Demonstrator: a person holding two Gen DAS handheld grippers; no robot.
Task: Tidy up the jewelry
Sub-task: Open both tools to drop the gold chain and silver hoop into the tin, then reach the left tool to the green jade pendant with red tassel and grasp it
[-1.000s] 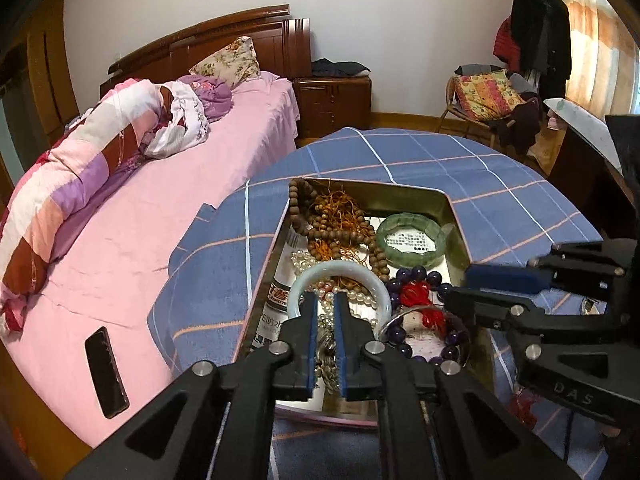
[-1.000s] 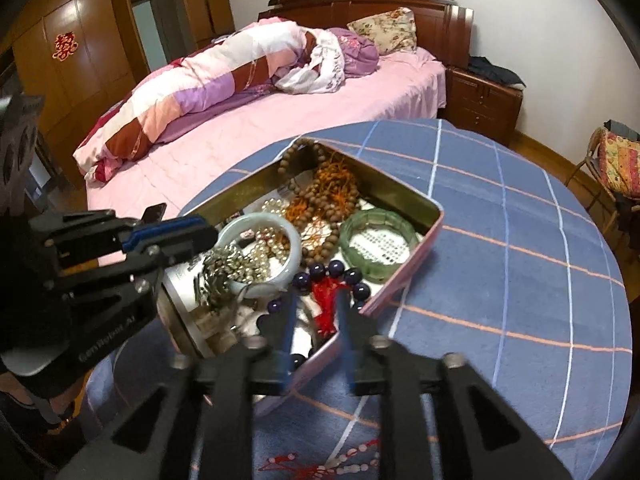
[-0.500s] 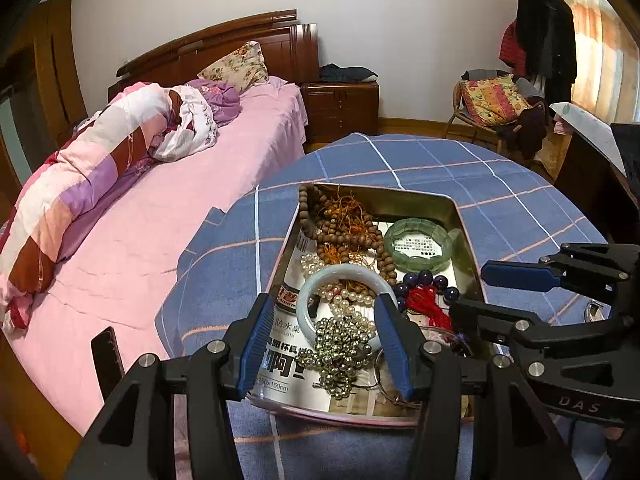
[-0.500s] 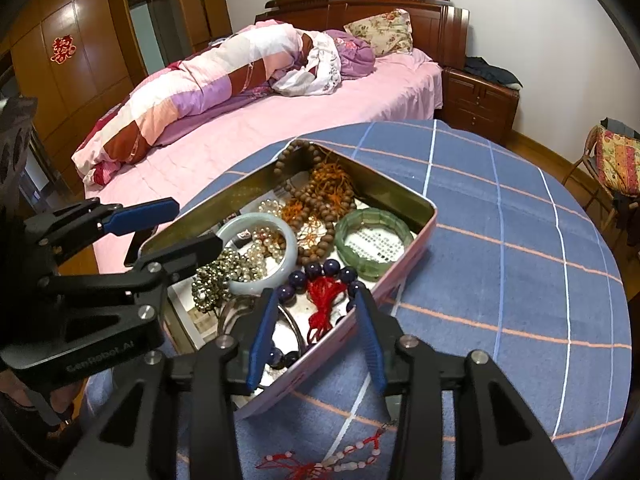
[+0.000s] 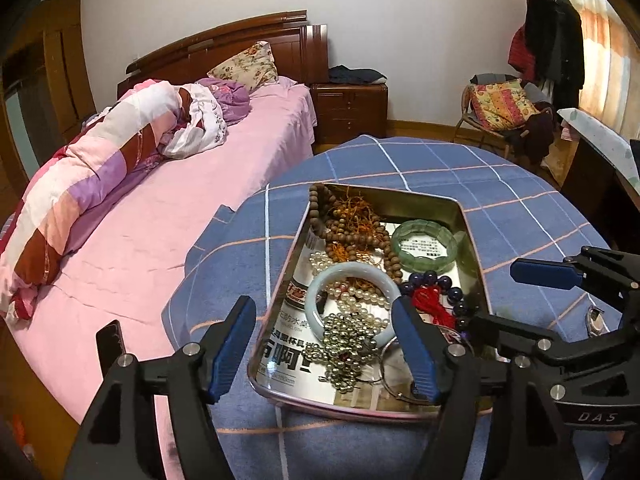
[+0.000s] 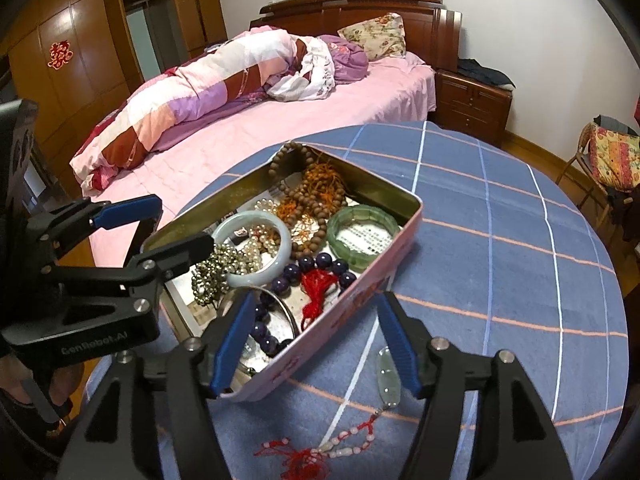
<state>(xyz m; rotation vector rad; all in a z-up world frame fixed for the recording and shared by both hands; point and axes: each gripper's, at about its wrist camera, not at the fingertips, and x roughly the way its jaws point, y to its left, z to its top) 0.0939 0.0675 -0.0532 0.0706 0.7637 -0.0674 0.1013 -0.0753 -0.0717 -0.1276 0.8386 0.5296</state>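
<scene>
An open metal tin [image 5: 469, 236] [image 6: 360, 294] on the blue checked tablecloth holds a pale jade bangle [image 5: 320, 288] [image 6: 280, 258], a silver bead cluster [image 5: 348, 344] [image 6: 212, 268], pearls, brown wooden beads [image 5: 348, 228] [image 6: 316, 196], a green bracelet [image 5: 424, 263] [image 6: 362, 216] and purple beads with a red tassel [image 5: 430, 304] [image 6: 316, 284]. My left gripper [image 5: 324, 344] [image 6: 160, 228] hovers at the tin's near left end, jaws opening, with the silver cluster lying free below them. My right gripper [image 6: 316, 344] [image 5: 520, 300] is over the near right corner, jaws opening, pressing on nothing.
A jade pendant [image 6: 388, 376] on a beaded cord with a red tassel [image 6: 296, 460] lies on the cloth outside the tin, under my right gripper. A pink bed [image 5: 132, 240] with a dark phone [image 5: 110, 340] borders the table on the left. A chair [image 5: 500, 112] stands beyond.
Both grippers went from nearly shut to wide apart without shifting. The silver bead cluster that sat between the left fingers now lies loose in the tin.
</scene>
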